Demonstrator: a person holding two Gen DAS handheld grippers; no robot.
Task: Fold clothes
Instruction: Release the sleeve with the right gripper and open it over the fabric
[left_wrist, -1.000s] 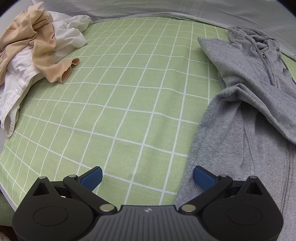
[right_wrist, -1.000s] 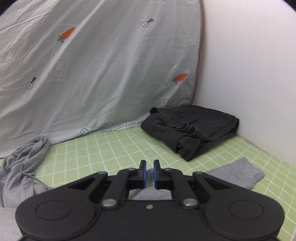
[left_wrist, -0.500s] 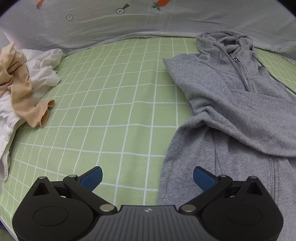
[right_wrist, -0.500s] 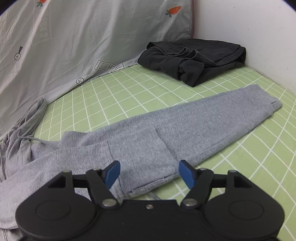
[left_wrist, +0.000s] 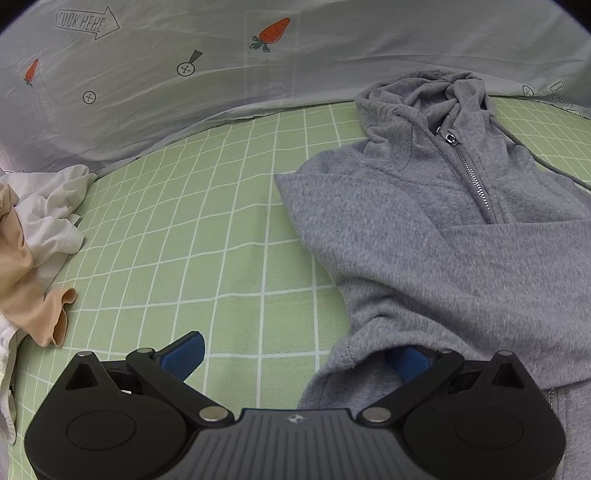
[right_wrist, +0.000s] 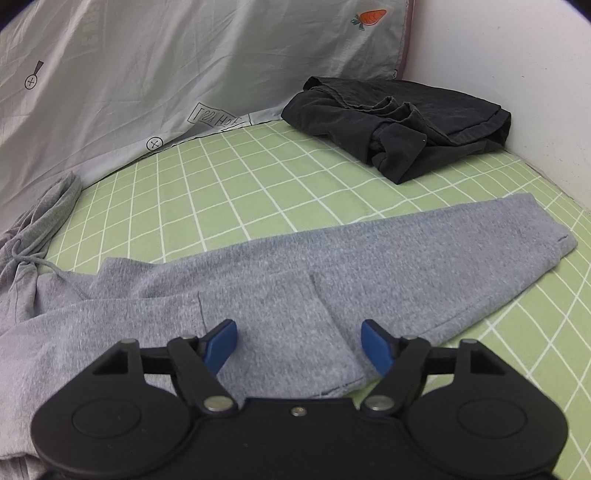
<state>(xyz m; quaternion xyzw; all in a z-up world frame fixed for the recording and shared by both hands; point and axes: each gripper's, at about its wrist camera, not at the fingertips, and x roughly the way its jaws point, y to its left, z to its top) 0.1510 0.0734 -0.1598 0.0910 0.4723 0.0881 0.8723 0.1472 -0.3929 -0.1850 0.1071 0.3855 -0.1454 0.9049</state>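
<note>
A grey zip hoodie (left_wrist: 461, 258) lies on the green checked sheet (left_wrist: 207, 229), hood toward the far side, with one sleeve folded across its chest. My left gripper (left_wrist: 295, 358) is open at the hoodie's left edge; its right finger is tucked under the sleeve's cuff fold. In the right wrist view the hoodie's other sleeve (right_wrist: 406, 258) stretches out to the right across the sheet (right_wrist: 236, 184). My right gripper (right_wrist: 299, 343) is open and empty, low over that sleeve near the body.
A crumpled white and beige pile (left_wrist: 33, 236) lies at the left edge of the bed. A folded black garment (right_wrist: 399, 118) sits in the far right corner by the white wall (right_wrist: 517, 74). A grey carrot-print cover (left_wrist: 221, 74) rises behind.
My right gripper opened, letting go of the sleeve now laid flat, and dropped low over it. My left gripper moved forward and right to the hoodie's edge, its right finger going under the cuff fold.
</note>
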